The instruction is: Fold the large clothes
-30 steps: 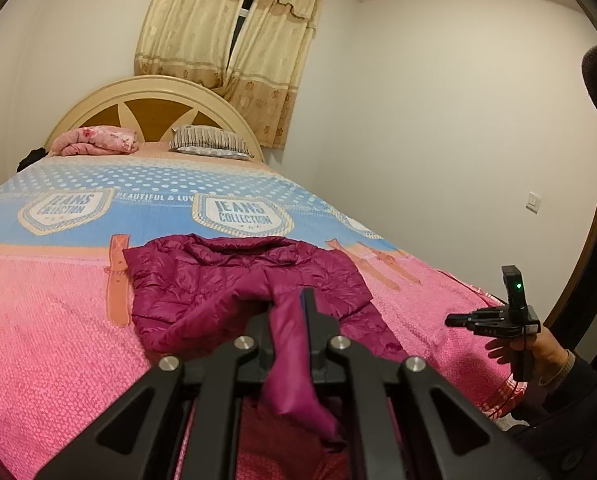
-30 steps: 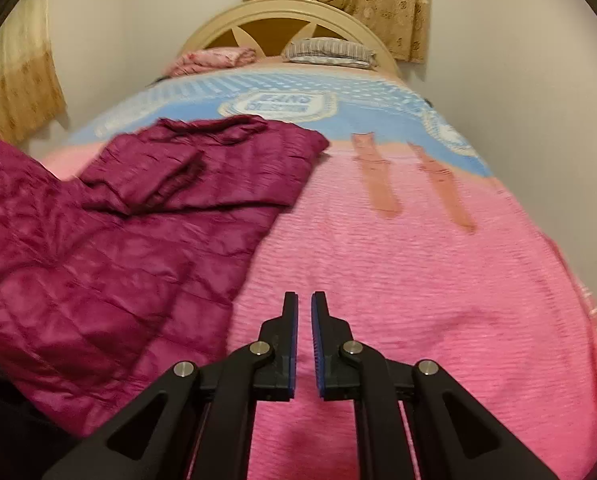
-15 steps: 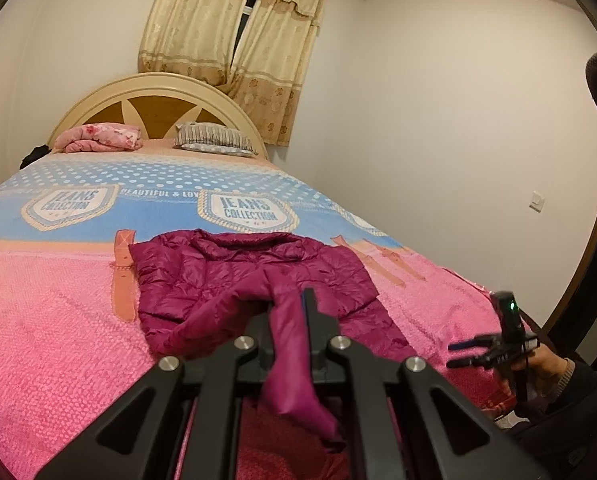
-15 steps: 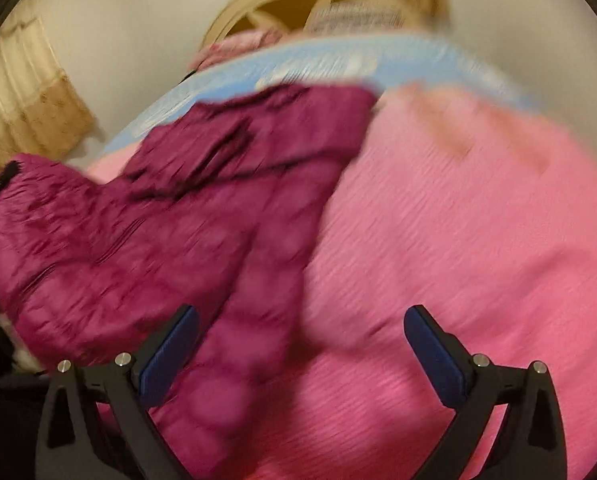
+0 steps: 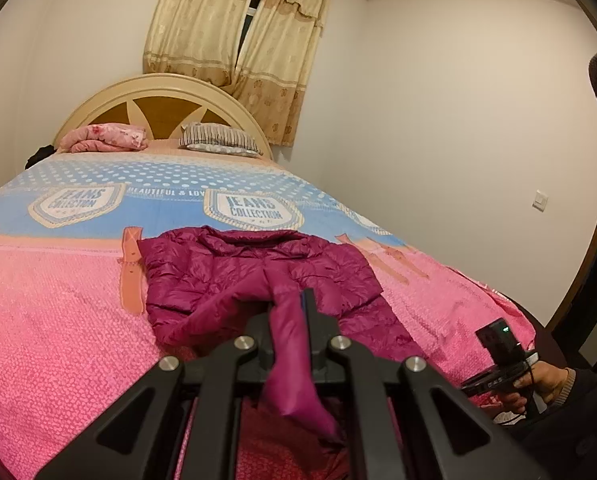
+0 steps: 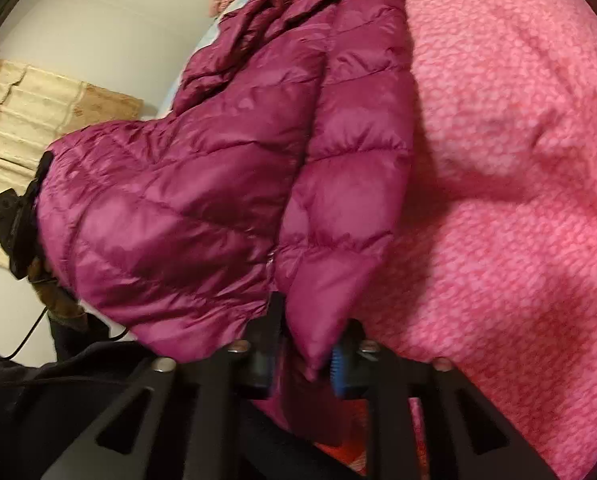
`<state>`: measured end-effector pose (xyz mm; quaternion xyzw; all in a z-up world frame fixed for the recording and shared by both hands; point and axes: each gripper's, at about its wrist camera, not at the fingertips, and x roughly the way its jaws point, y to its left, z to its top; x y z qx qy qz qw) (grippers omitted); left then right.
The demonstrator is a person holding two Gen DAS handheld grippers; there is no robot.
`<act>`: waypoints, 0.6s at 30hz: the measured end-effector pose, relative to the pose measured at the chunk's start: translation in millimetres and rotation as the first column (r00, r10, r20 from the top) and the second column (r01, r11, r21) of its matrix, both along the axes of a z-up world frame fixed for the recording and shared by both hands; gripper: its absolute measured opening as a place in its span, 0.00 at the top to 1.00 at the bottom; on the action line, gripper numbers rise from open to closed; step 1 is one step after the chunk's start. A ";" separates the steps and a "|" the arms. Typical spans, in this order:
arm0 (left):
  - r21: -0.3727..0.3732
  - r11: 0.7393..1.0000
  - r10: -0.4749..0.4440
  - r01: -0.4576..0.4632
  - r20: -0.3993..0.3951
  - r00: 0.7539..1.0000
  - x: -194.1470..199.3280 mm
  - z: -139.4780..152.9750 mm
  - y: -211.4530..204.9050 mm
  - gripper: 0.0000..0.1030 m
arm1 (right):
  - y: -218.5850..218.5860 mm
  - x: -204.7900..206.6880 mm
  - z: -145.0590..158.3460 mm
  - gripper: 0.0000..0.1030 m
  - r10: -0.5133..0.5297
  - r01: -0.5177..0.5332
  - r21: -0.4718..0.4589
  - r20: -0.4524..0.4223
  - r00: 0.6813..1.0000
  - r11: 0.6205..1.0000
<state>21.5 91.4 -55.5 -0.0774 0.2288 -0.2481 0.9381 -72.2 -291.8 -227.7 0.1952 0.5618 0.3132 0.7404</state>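
Note:
A magenta quilted puffer jacket (image 5: pixel 258 272) lies on the pink and blue bedspread (image 5: pixel 58 312), collar toward the headboard. My left gripper (image 5: pixel 288 308) is shut on a fold of the jacket's hem and holds it up near the bed's foot. In the right wrist view the jacket (image 6: pixel 218 168) fills the left half. My right gripper (image 6: pixel 304 344) is shut on the jacket's lower right corner, at the bed's edge. The right gripper also shows in the left wrist view (image 5: pixel 502 364), low at the right.
A cream headboard (image 5: pixel 162 108), a pink folded blanket (image 5: pixel 106 140) and a striped pillow (image 5: pixel 218 142) are at the far end. A white wall with a switch (image 5: pixel 540 200) runs along the right. Curtains (image 5: pixel 238 48) hang behind.
My right gripper opened wide, swung left and down to the jacket's corner, then shut on it. My left gripper kept its hold and stayed almost still.

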 end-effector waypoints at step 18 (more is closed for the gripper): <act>-0.059 0.998 0.024 -0.024 0.010 1.000 71.6 28.1 21.6 0.91 | -53.7 56.0 171.1 0.95 -0.219 0.103 0.286 0.412 0.885 0.953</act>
